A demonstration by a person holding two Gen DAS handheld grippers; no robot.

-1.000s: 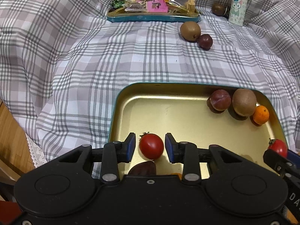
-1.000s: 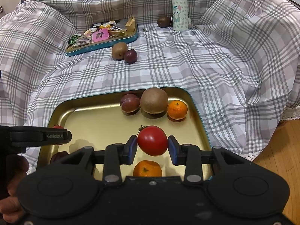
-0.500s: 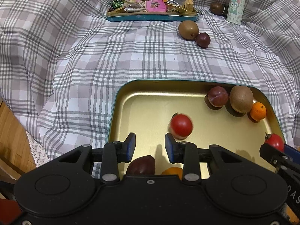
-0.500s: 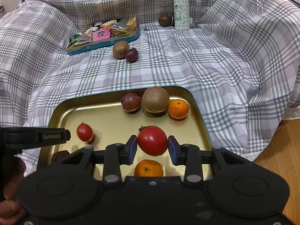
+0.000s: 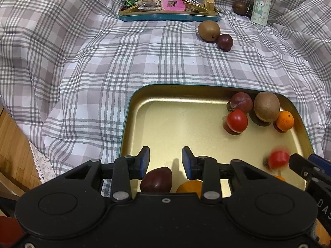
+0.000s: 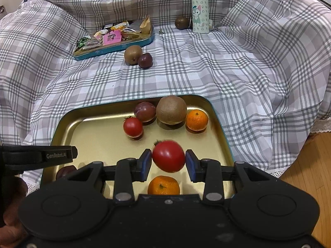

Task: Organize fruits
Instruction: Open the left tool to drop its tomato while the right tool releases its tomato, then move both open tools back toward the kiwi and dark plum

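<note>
- Large tomato, blurred, sits between the blue pads of the right gripper, over the near right part of the gold tray. A sliver of gap shows on each side of it, so the jaws look parted; whether the pads touch the fruit cannot be told.
- In the left wrist view the same tomato shows as a red smear beside the right gripper's fingertip.
- Left gripper hovers low over the tray's near left edge, jaws apart, nothing between them. Its finger reaches level into the right wrist view from the left.
- Small tomato lies loose on the tray floor, just beside the plum.
- Back right of tray: that plum, a kiwi and a mandarin in a row, close together.
- Near edge of tray: a second mandarin under the right gripper, a dark plum under the left one.
- On the plaid cloth, well beyond the tray: another kiwi touching a dark plum.
- Further back: a snack tin, a cartoon bottle and a dark fruit beside it.
</note>
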